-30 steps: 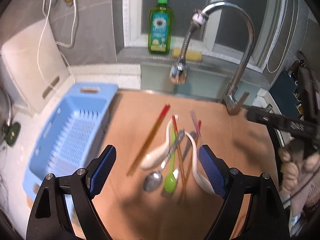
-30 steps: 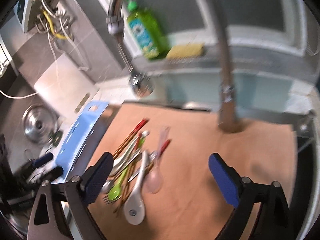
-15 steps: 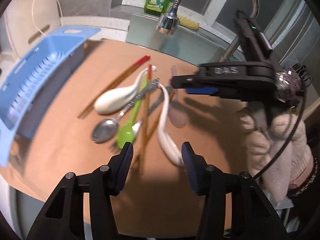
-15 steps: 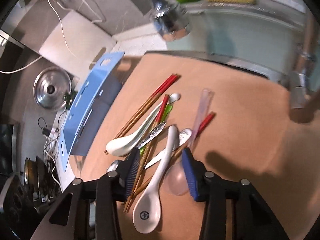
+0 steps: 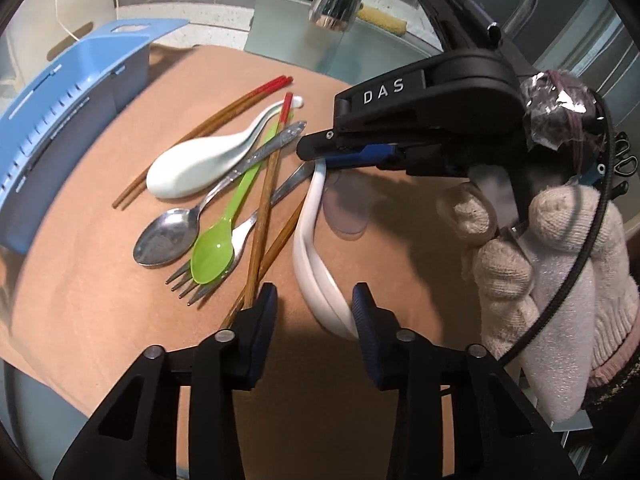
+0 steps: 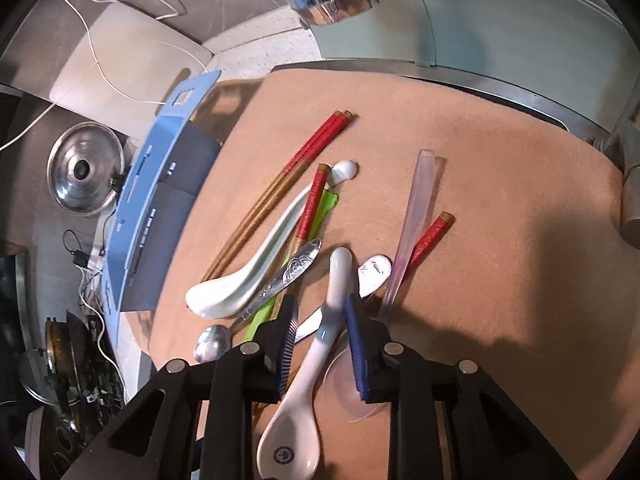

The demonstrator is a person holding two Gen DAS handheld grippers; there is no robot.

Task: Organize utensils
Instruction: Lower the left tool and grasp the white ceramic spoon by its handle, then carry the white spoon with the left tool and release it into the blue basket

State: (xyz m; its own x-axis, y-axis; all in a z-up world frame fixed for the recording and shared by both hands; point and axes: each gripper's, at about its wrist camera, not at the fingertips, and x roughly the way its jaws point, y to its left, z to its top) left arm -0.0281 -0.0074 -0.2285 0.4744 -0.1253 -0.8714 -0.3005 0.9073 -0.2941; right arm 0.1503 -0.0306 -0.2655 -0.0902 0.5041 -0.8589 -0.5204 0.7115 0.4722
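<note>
A heap of utensils lies on a tan mat [image 5: 100,320]. A white ceramic spoon [image 5: 316,272] with a blue emblem in its bowl [image 6: 292,440] lies at the heap's right side. My left gripper [image 5: 314,308] straddles its bowl end. The jaws are closing, and mat still shows at the left pad. My right gripper [image 6: 322,316] straddles the same spoon's handle, its jaws also closing, with a gap at the left pad. A second white spoon [image 5: 200,164], a green spoon [image 5: 216,252], a metal spoon [image 5: 164,240], a fork [image 5: 200,284], red-tipped chopsticks [image 5: 224,120] and a clear spoon [image 6: 412,216] lie alongside.
A blue drainer basket [image 5: 60,112] stands at the mat's left edge. The faucet head [image 5: 334,4] hangs over the far side. A person's gloved hand [image 5: 540,280] holds the right gripper. A steel pot lid [image 6: 84,172] lies beyond the basket.
Both grippers have dropped towards the heap and their jaws have narrowed from wide open. The right gripper has come into the left wrist view, over the white spoon's handle.
</note>
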